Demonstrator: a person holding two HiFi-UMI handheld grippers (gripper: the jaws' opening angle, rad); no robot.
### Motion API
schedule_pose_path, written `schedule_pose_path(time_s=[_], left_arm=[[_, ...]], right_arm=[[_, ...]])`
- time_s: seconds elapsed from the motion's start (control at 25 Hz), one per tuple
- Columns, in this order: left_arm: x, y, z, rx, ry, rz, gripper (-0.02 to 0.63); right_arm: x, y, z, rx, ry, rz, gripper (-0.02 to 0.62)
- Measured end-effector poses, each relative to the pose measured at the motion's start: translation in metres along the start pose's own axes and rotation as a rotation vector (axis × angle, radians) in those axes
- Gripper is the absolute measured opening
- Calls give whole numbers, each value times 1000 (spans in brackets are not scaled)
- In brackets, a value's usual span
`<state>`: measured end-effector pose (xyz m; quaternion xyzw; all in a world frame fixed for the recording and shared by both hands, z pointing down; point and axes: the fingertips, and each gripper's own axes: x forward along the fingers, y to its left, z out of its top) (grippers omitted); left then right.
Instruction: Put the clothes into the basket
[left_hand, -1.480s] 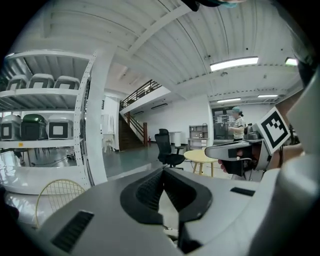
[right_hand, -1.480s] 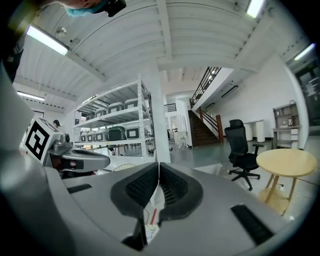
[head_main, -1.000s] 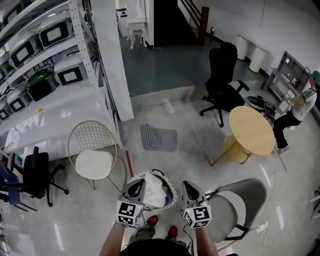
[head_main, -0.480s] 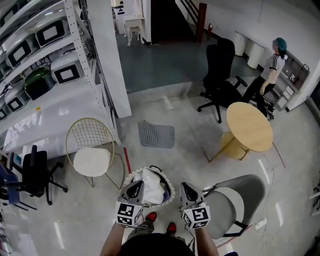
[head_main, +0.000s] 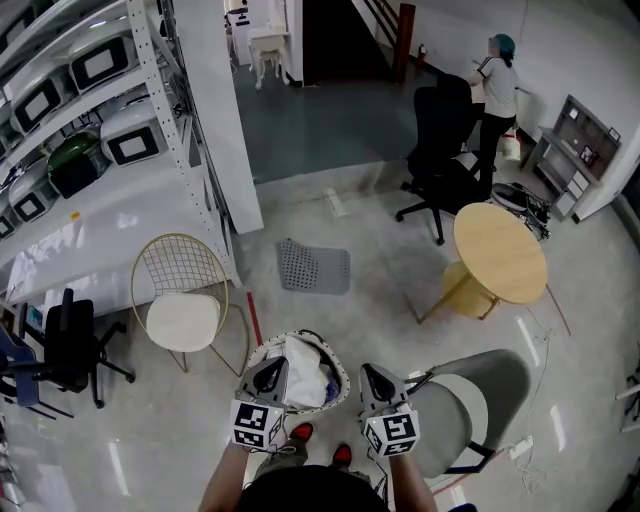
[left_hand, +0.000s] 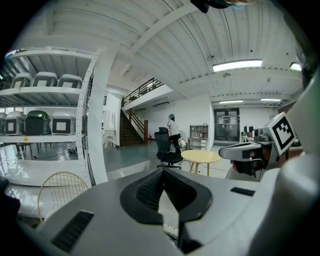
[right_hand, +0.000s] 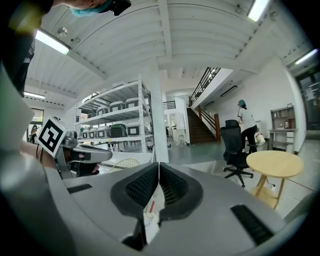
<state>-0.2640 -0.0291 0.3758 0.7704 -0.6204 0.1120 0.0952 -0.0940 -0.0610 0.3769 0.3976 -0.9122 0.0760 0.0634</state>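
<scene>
A white mesh basket (head_main: 312, 339) stands on the floor just ahead of my feet, with white and pale clothes (head_main: 303, 372) piled inside. My left gripper (head_main: 271, 367) hovers over the basket's near left rim, its jaws shut and empty. My right gripper (head_main: 372, 373) is level with it, just right of the basket, also shut and holding nothing. In the left gripper view the pads (left_hand: 150, 186) meet at the tips. In the right gripper view the pads (right_hand: 142, 184) lie flat together. Neither gripper view shows the basket.
A gold wire chair (head_main: 186, 298) stands to the left and a grey chair (head_main: 470, 410) to the right. Farther off are a round wooden table (head_main: 500, 255), a black office chair (head_main: 440, 160), a grey mat (head_main: 313, 268), shelving (head_main: 90, 110) and a person (head_main: 497, 90).
The person at the far right got up and walked to the back wall behind the black office chair. Both grippers stayed where they were, shut.
</scene>
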Motion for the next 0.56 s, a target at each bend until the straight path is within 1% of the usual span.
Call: schedule_pose_path(time_s=[0.56], left_arm=[[2, 0, -1, -6, 3, -3, 6]], right_arm=[[2, -2, 0, 0, 3, -4, 31]])
